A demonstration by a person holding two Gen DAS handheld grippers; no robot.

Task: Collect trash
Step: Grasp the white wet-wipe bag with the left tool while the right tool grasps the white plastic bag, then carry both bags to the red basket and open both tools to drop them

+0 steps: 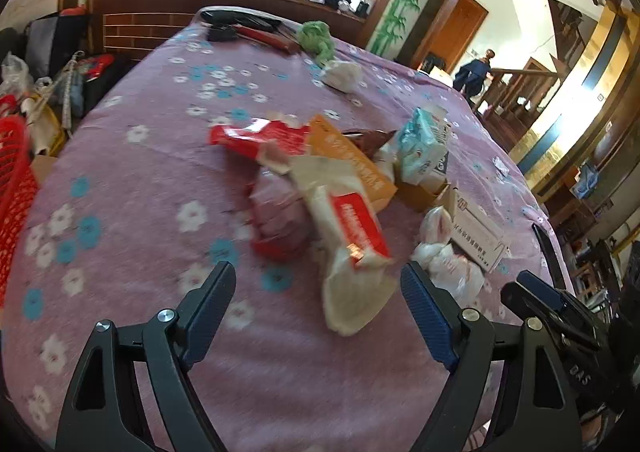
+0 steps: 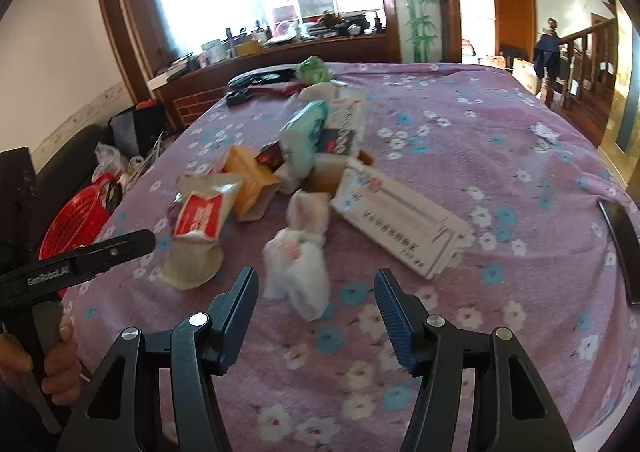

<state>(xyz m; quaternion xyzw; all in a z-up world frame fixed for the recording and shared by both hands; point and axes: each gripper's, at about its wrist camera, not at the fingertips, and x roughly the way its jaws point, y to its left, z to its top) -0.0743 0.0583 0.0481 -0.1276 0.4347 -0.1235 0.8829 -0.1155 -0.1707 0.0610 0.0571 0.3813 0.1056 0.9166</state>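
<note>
Right hand-held gripper (image 2: 316, 292) gapes around a white tissue wad (image 2: 298, 272) on the floral cloth (image 2: 460, 123).

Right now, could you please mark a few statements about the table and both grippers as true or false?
1. The left gripper is clamped on the cream wrapper. False: its jaws are open, the wrapper lying between them untouched.
2. The white plastic bag lies just ahead of the right gripper. True.
3. A red basket sits off the table's left edge. True.
4. The tablecloth is plain green. False: it is pink with flowers.
5. The orange box stands alone. False: it touches other packaging.
</note>
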